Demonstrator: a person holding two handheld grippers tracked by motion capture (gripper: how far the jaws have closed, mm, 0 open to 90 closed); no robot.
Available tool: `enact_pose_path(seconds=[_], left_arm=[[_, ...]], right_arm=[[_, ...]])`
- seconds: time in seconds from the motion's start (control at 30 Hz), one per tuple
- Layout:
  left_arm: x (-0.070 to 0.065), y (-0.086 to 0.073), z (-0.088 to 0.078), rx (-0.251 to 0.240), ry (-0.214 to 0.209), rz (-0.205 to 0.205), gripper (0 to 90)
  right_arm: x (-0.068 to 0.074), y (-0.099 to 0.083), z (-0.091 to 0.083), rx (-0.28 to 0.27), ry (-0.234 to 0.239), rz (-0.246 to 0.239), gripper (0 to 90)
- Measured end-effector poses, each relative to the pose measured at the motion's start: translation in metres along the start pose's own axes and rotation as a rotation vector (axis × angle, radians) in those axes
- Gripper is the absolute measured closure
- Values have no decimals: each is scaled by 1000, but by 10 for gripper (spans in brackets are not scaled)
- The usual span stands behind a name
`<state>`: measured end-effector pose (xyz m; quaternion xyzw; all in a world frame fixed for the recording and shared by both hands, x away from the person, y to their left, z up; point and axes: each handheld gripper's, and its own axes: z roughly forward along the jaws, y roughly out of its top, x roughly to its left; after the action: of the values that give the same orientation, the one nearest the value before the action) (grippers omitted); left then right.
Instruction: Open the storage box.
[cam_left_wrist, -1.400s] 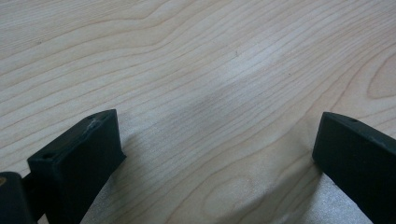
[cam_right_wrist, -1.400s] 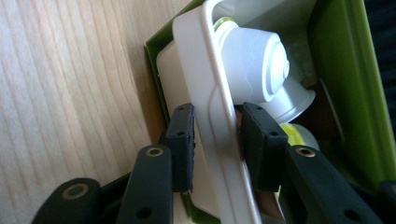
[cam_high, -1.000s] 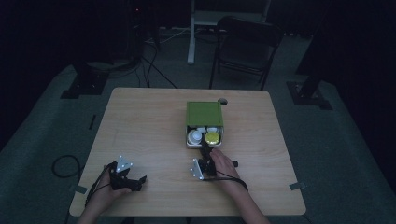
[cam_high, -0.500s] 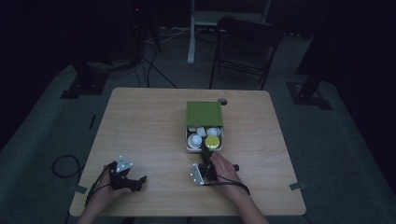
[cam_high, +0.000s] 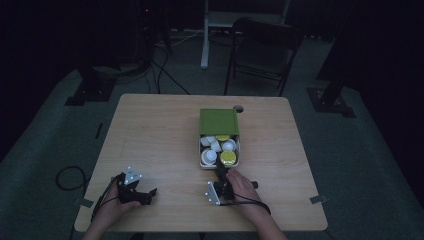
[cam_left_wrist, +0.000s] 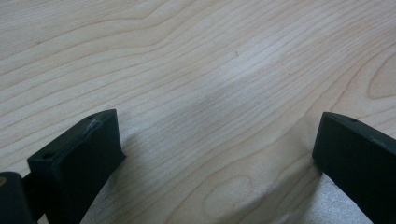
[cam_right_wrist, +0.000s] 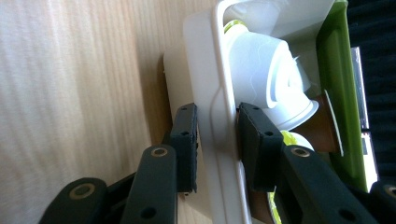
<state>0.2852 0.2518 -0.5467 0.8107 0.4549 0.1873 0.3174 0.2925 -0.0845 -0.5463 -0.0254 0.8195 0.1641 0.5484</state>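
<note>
The white plastic box with a green sliding lid (cam_high: 219, 135) sits on the pale wooden table (cam_high: 160, 135), a little right of centre and nearer the far edge than the near one; its lid is pushed back toward the far edge, so the near half lies open and shows small white and yellow-topped capsule cups (cam_high: 220, 152) heaped inside; the right gripper (cam_right_wrist: 215, 140) is turned on its side and has its two black jaws pinched onto the box's near wall (cam_right_wrist: 224, 116), one pad outside and one inside, closed about as tight as they go; the left gripper (cam_high: 131, 190) rests near the table's near left corner, jaws spread wide over bare wood and holding nothing; the box looks light and fairly stiff, but the thin wall may flex and the smooth plastic could slip, so a grip square on the rim at mid-wall seems soundest; the loose cups would likely shift or spill if it tips.
</note>
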Motion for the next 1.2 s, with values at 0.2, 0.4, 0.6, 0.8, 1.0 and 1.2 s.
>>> enact_pose_path(seconds=[0.2,0.4,0.6,0.8,1.0,1.2], left_arm=[[0,0,0,-1,0,0,16],[0,0,0,0,1,1,16],[0,0,0,-1,0,-1,16],[0,0,0,-1,0,0,16],[0,0,0,-1,1,0,16],[0,0,0,-1,0,0,16]], right_arm=[[3,0,-9,-6,9,-3,688],[6,-2,-15,-5,20,-4,688],[10,-1,-23,-10,38,-12,692],[12,-1,-27,-13,44,-6,691],[13,1,-31,-18,47,-6,692],[15,2,-33,-18,47,-15,696]])
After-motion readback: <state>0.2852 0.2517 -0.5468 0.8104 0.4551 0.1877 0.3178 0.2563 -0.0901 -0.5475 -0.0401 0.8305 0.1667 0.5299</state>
